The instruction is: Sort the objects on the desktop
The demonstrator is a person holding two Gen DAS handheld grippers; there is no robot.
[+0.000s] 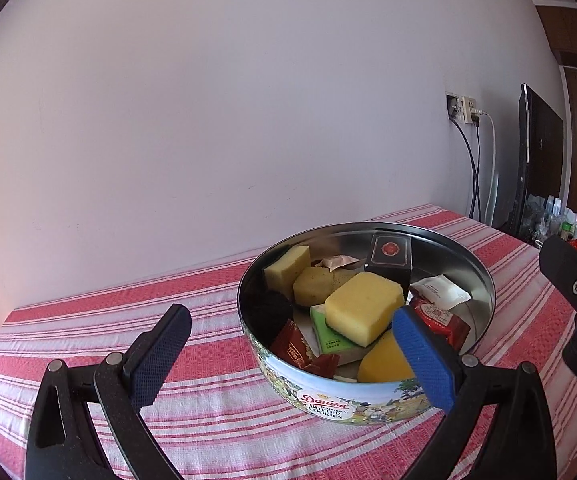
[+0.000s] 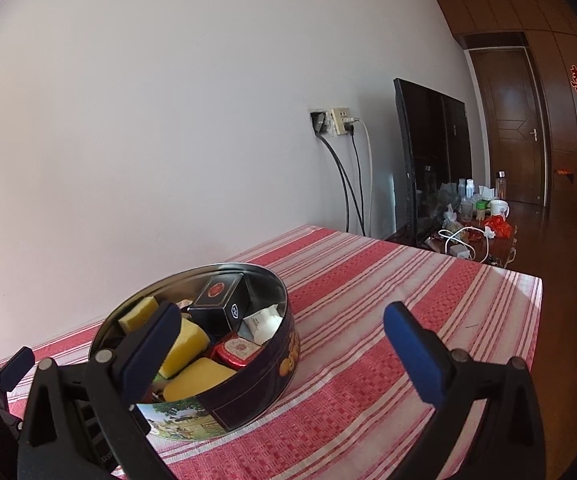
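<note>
A round Danisa cookie tin [image 1: 352, 404] stands on the red-and-white striped tablecloth [image 1: 208, 420]. It holds several yellow sponges [image 1: 362, 304], a black box [image 1: 390, 258], a green packet [image 1: 330, 334], red packets [image 1: 294, 350] and a white sachet [image 1: 440, 290]. My left gripper [image 1: 292, 350] is open and empty, above the tin's near left side. The tin [image 2: 248, 380] also shows in the right wrist view, low left. My right gripper [image 2: 284, 354] is open and empty, over the tin's right edge. Part of the right gripper [image 1: 576, 292] shows in the left wrist view.
A white wall runs behind the table. A wall socket with cables [image 2: 338, 122] and a black TV [image 2: 432, 160] stand at the right. A low cabinet holds bottles, a mug [image 2: 500, 209] and a charger. The table's far right edge [image 2: 538, 280] drops to a wooden floor.
</note>
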